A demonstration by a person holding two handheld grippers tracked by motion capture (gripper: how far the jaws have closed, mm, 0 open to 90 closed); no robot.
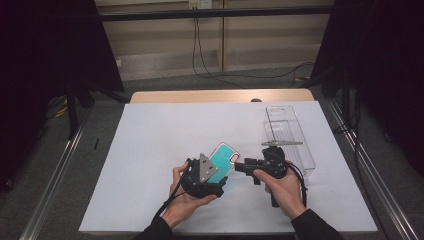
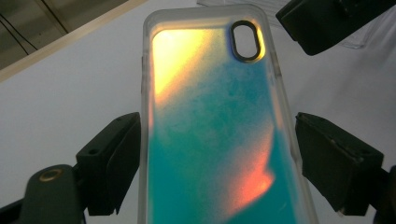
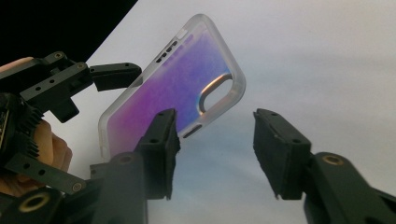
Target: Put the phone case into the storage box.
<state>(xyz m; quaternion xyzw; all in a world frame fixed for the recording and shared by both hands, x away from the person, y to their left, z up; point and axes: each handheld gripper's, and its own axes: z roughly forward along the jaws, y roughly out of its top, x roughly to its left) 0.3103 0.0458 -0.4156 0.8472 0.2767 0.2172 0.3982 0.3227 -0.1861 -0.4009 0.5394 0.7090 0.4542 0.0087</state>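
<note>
A phone case (image 1: 223, 158), iridescent teal with a clear rim, is held off the white sheet (image 1: 150, 150) just right of frame centre in the high view. It is clamped across its width by the left gripper (image 1: 216, 181): in the left gripper view both black pads sit against the case's long edges at mid-frame, so that grip is closed on the case, low on its body, leaving the camera-cutout end free and pointing to the upper right. That free end is presumably offered up for the other tool. The right gripper (image 1: 239, 166) is brought in from the right of the case, level with that corner; in the right gripper view its jaws stand apart with nothing between them, the case's cutout corner lying above the left jaw and not pinched, so this gripper is read as released, not yet grasping. Whether that jaw grazes the rim cannot be told. A clear plastic tray (image 1: 289, 142) lies on the sheet at right of frame, beyond the right hand (image 1: 284, 189), likely the place the case is meant for. The left hand (image 1: 187, 197) cups its gripper from below at lower centre, keeping the case tilted face up.
</note>
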